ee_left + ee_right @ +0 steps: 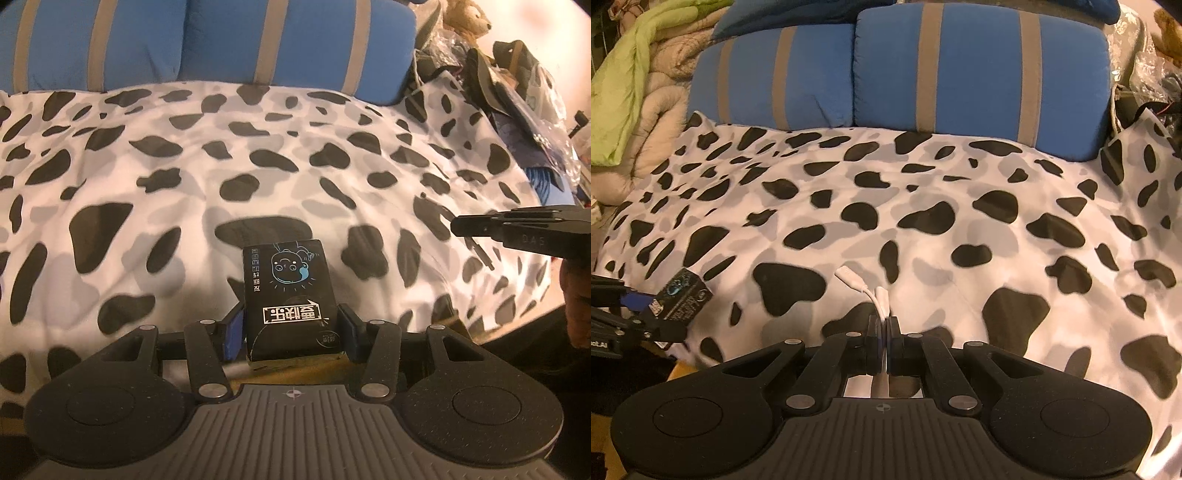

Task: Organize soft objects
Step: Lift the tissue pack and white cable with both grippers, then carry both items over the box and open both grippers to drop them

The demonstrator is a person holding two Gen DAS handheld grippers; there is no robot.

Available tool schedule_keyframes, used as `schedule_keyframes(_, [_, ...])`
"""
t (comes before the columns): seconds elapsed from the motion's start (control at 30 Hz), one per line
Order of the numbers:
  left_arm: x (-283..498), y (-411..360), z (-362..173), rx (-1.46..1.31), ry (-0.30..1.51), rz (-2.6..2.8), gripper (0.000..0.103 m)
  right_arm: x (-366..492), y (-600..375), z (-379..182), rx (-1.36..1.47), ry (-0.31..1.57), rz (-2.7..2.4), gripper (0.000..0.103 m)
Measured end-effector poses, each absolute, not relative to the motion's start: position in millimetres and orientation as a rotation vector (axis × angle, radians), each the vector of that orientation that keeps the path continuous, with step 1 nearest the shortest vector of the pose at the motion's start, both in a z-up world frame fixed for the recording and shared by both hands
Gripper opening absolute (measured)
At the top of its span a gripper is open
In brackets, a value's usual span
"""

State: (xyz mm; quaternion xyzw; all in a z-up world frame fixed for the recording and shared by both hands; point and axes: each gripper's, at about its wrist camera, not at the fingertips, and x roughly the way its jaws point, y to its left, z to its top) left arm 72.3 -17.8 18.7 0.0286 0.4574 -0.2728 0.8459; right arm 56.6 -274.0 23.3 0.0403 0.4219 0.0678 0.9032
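Observation:
My left gripper (291, 325) is shut on a black tissue pack (290, 291) with a blue cartoon face, held just above the near edge of the cow-print blanket (184, 166). The pack also shows in the right wrist view (683, 295), at the far left. My right gripper (884, 325) is shut on a white cable adapter (864, 286), whose two plug ends stick out past the fingers over the blanket (923, 192). The right gripper also shows in the left wrist view (458, 225), at the right edge.
Two blue pillows with grey stripes (979, 74) lie across the head of the bed. A green and beige quilt (635, 85) is heaped at the left. A plush bear (469, 18), bags and clutter (517, 92) sit at the right.

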Motion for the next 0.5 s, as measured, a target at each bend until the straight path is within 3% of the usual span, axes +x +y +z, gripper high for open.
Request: schedule_keyframes(0.5, [17.6, -21.5, 5.8, 0.077, 1.062, -0.629, 0.050, -12.2, -230.1, 14.7, 0.073, 0.993, 0.189, 0.004])
